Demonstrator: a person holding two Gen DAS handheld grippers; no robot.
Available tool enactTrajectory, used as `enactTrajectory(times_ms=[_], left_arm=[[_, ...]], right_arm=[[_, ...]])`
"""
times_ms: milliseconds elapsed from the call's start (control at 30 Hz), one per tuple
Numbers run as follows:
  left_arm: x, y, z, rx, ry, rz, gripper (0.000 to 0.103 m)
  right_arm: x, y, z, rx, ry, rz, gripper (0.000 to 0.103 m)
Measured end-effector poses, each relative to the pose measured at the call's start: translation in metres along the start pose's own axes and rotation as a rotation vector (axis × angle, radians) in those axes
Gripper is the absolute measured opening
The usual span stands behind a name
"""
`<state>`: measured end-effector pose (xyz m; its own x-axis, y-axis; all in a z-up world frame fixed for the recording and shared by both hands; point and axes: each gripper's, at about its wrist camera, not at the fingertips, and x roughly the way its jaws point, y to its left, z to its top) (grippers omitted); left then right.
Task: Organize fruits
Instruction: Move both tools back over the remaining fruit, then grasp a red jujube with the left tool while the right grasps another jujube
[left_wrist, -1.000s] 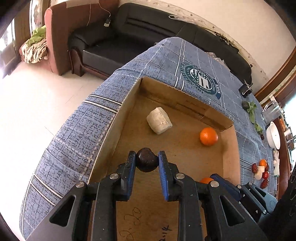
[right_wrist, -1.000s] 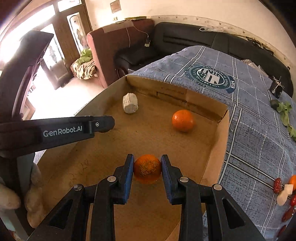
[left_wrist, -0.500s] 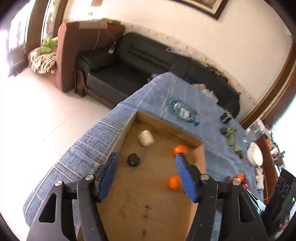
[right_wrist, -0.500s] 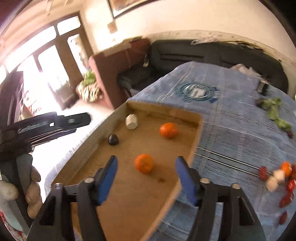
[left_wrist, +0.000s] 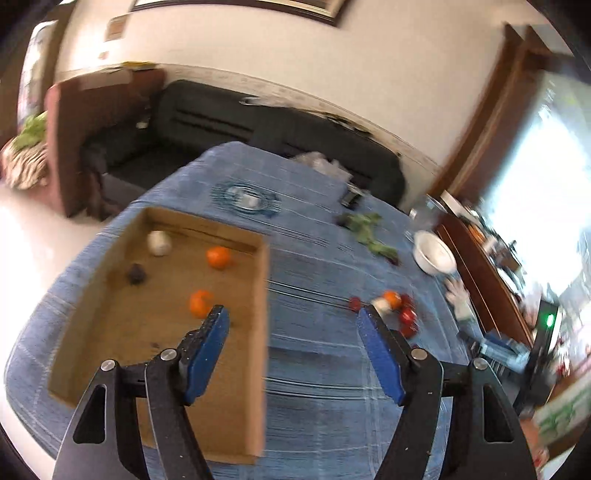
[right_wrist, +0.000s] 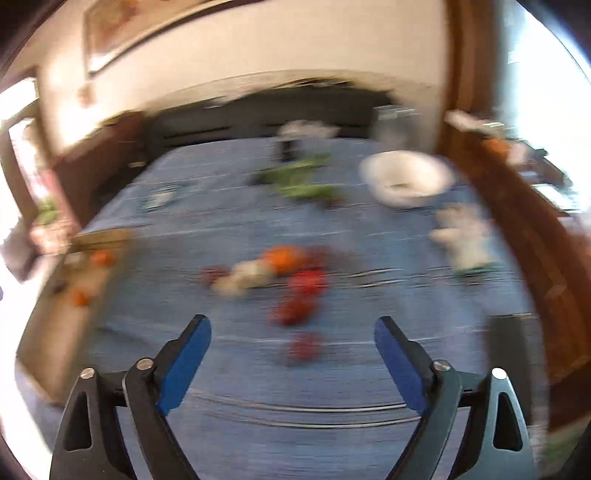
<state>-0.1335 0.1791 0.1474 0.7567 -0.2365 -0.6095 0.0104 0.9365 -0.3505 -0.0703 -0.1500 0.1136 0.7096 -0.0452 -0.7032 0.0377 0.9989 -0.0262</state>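
Observation:
A shallow cardboard box (left_wrist: 258, 302) lies on the blue tablecloth and holds two oranges (left_wrist: 218, 257), a dark round fruit (left_wrist: 136, 274) and a pale chunk (left_wrist: 159, 242). To its right a small heap of loose fruit (left_wrist: 392, 305) lies on the cloth: an orange, a pale piece and several red ones. My left gripper (left_wrist: 291, 317) hovers over the box's right wall, its jaws opening with nothing between them. In the blurred right wrist view my right gripper (right_wrist: 291, 326) hangs above the loose fruit (right_wrist: 284, 273), jaws opening wide and empty.
A white bowl (left_wrist: 434, 253) and green leaves (left_wrist: 365, 230) lie at the table's far right. A white glove (right_wrist: 461, 236) rests near the bowl. A black sofa (left_wrist: 236, 125) stands behind the table, and a wooden cabinet (left_wrist: 480, 266) runs along the right.
Both grippers let go of their fruit in the box, the left a dark fruit and the right an orange. Both then opened, rose and swung right toward the loose fruit.

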Motion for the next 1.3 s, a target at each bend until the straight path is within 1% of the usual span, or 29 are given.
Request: enactTrajectory(times_ms=[33, 67, 100, 133, 167, 200, 233, 300, 333, 367, 433, 500, 600, 633, 667, 733, 767, 800, 833, 967, 1100, 1233, 1300], left_arm=[[0.002, -0.008, -0.003, 0.016, 0.001, -0.01, 0.072], [0.005, -0.016, -0.005, 0.031, 0.004, -0.019, 0.072], [0.008, -0.023, -0.008, 0.045, 0.009, -0.026, 0.072], [0.013, -0.03, -0.011, 0.055, 0.018, -0.033, 0.072], [0.019, -0.036, -0.014, 0.063, 0.032, -0.037, 0.072], [0.024, -0.039, -0.016, 0.066, 0.043, -0.038, 0.072], [0.031, -0.042, -0.019, 0.071, 0.062, -0.037, 0.072], [0.044, -0.047, -0.022, 0.078, 0.092, -0.031, 0.072], [0.051, -0.049, -0.025, 0.085, 0.108, -0.028, 0.072], [0.057, -0.051, -0.026, 0.091, 0.12, -0.023, 0.072], [0.069, -0.054, -0.03, 0.105, 0.14, -0.011, 0.072], [0.082, -0.054, -0.031, 0.114, 0.156, 0.0, 0.071], [0.102, -0.056, -0.033, 0.116, 0.174, -0.002, 0.071], [0.107, -0.057, -0.033, 0.115, 0.178, -0.007, 0.071], [0.112, -0.058, -0.033, 0.113, 0.182, -0.013, 0.071], [0.124, -0.061, -0.032, 0.11, 0.184, -0.026, 0.063], [0.128, -0.063, -0.031, 0.116, 0.188, -0.028, 0.049], [0.134, -0.065, -0.03, 0.126, 0.195, -0.03, 0.038], [0.14, -0.068, -0.03, 0.135, 0.2, -0.033, 0.036], [0.16, -0.075, -0.026, 0.137, 0.211, -0.044, 0.036], [0.188, -0.08, -0.018, 0.092, 0.231, -0.055, 0.036], [0.221, -0.079, -0.008, 0.032, 0.253, -0.04, 0.036], [0.234, -0.081, -0.006, 0.039, 0.25, -0.016, 0.036]], right_arm=[[-0.008, -0.016, 0.006, 0.014, -0.027, -0.044, 0.098], [-0.016, -0.025, 0.008, 0.023, -0.067, -0.046, 0.098], [-0.025, -0.036, 0.008, 0.037, -0.115, -0.038, 0.099], [-0.033, -0.048, 0.008, 0.071, -0.181, -0.025, 0.103], [-0.035, -0.055, 0.006, 0.1, -0.207, -0.012, 0.103], [-0.033, -0.063, 0.006, 0.132, -0.212, 0.004, 0.103], [-0.028, -0.071, 0.003, 0.173, -0.198, 0.019, 0.103], [-0.008, -0.083, -0.004, 0.259, -0.138, 0.058, 0.103], [0.007, -0.087, -0.011, 0.314, -0.094, 0.111, 0.103], [0.018, -0.09, -0.014, 0.344, -0.063, 0.144, 0.103], [0.039, -0.09, -0.021, 0.377, -0.001, 0.187, 0.103], [0.057, -0.081, -0.024, 0.372, 0.039, 0.215, 0.101], [0.082, -0.061, -0.021, 0.336, 0.095, 0.268, 0.09], [0.091, -0.051, -0.017, 0.319, 0.117, 0.286, 0.082], [0.097, -0.044, -0.015, 0.306, 0.127, 0.294, 0.078], [0.108, -0.031, -0.012, 0.28, 0.135, 0.294, 0.077], [0.113, -0.025, -0.01, 0.267, 0.132, 0.289, 0.077], [0.116, -0.021, -0.009, 0.254, 0.126, 0.29, 0.076], [0.117, -0.019, -0.009, 0.243, 0.118, 0.296, 0.076], [0.113, -0.015, -0.014, 0.176, 0.111, 0.288, 0.076], [0.106, -0.012, -0.024, 0.138, 0.121, 0.283, 0.077], [0.111, -0.005, -0.032, 0.121, 0.159, 0.28, 0.076], [0.112, -0.002, -0.034, 0.114, 0.166, 0.264, 0.076]])
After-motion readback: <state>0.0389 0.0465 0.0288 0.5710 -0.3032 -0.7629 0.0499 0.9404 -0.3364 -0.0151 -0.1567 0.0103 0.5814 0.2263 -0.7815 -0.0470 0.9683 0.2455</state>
